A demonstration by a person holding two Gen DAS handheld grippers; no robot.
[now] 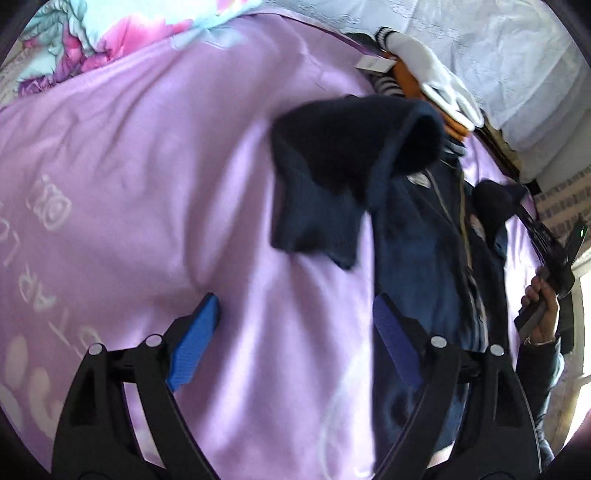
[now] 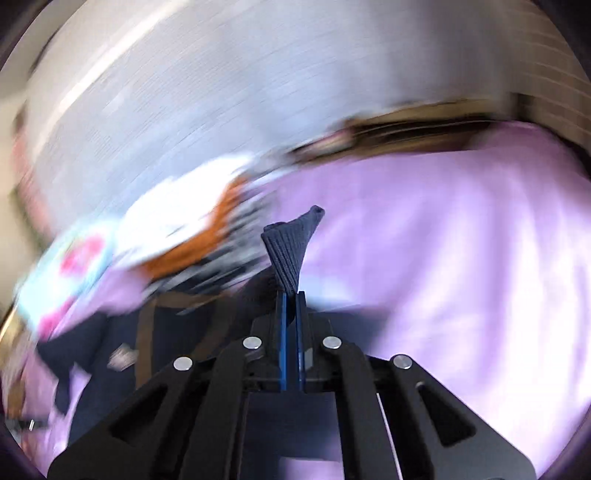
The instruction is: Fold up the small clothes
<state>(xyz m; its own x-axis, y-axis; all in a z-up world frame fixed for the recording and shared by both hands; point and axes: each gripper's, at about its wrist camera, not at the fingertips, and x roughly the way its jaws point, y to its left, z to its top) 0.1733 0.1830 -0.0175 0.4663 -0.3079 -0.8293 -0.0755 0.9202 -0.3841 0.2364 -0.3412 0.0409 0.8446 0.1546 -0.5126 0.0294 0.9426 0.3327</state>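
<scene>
Left wrist view shows the left gripper (image 1: 295,332) with its blue pads (image 1: 195,343) spread wide apart and nothing between them, low in the frame over a lilac sheet (image 1: 147,184). A navy garment (image 1: 417,251) lies on that sheet in the centre and right of the frame, one dark sleeve or flap (image 1: 332,177) lifted and blurred in the upper middle. Above it, toward the upper right, sits a pile of small clothes (image 1: 424,77): a white piece, something orange, and striped fabric with a paper tag. A flowered quilt (image 1: 92,33) fills the upper left corner. At the right edge a person's hand (image 1: 539,306) grips the handle of the other tool.

Right wrist view is heavily smeared by motion. The right gripper (image 2: 291,306) is clenched, its blue pads (image 2: 283,332) pressed together on a ribbed corner of navy cloth (image 2: 290,251) that sticks up in the middle of the frame. More navy fabric lies at lower left on the lilac sheet, which spreads over the right half. The white and orange pile is a blur at centre left.
</scene>
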